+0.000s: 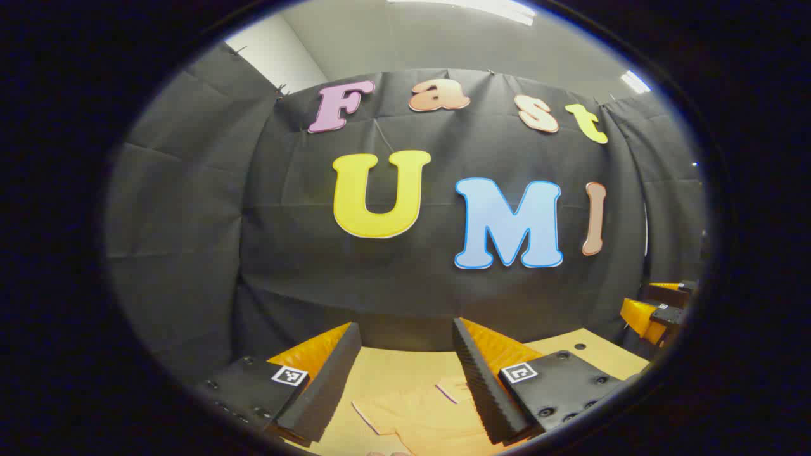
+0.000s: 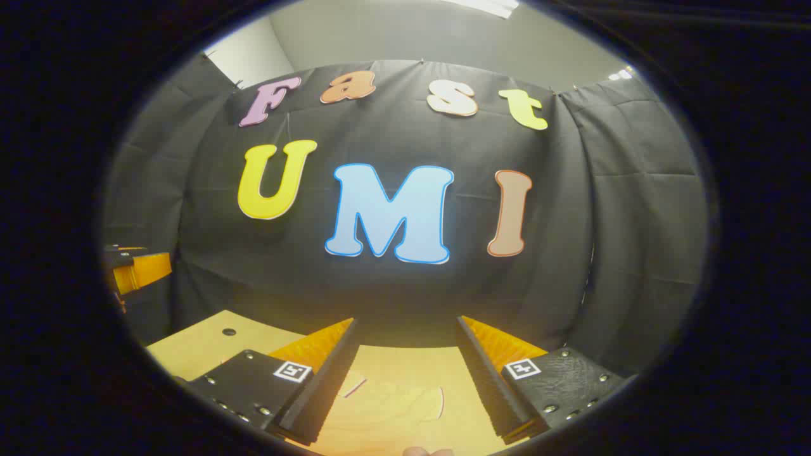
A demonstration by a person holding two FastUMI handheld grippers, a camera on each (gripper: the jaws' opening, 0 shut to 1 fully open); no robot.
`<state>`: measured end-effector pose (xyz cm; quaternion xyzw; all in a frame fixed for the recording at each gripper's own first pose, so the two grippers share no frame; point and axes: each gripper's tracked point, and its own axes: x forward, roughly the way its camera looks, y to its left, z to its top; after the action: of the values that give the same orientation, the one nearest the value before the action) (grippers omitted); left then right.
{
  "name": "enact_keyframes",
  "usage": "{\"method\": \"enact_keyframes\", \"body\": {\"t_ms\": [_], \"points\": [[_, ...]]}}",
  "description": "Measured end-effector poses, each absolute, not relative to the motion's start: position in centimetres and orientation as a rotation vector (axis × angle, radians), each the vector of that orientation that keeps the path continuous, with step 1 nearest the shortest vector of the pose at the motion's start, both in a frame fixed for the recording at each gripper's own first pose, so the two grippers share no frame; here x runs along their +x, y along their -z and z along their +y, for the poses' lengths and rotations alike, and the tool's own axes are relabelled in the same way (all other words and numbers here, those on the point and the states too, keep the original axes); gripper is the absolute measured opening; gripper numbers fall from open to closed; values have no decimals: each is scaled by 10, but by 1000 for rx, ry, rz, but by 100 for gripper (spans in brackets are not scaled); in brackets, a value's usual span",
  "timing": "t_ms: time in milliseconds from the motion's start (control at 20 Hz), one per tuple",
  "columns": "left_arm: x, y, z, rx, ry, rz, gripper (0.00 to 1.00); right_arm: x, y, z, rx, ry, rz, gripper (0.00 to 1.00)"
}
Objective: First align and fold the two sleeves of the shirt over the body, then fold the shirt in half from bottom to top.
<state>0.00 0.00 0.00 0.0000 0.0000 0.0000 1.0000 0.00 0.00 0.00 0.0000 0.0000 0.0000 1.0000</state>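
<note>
Both tools held high above the table, aimed at the booth wall; left tool wide, empty; right tool wide, empty; shirt lies flat below them. Risk: w/ so little shirt in sight, a blind descent could miss the sleeve.

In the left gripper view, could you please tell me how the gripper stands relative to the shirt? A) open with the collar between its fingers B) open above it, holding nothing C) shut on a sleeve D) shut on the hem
B: the left gripper has its fingers spread wide, and the shirt lies on the table below, ungripped.
</note>
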Motion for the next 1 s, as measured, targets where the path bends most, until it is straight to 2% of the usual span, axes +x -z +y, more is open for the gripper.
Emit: {"method": "enact_keyframes", "body": {"t_ms": [400,500,1000], "points": [[3,-4,-7,24,4,-4,94,21,21,-8,25,1,54,95],[7,-7,-10,27,4,0,94,29,30,-11,29,5,76,93],[16,-8,-8,54,-3,18,94,97,156,-26,71,-6,386,95]]}}
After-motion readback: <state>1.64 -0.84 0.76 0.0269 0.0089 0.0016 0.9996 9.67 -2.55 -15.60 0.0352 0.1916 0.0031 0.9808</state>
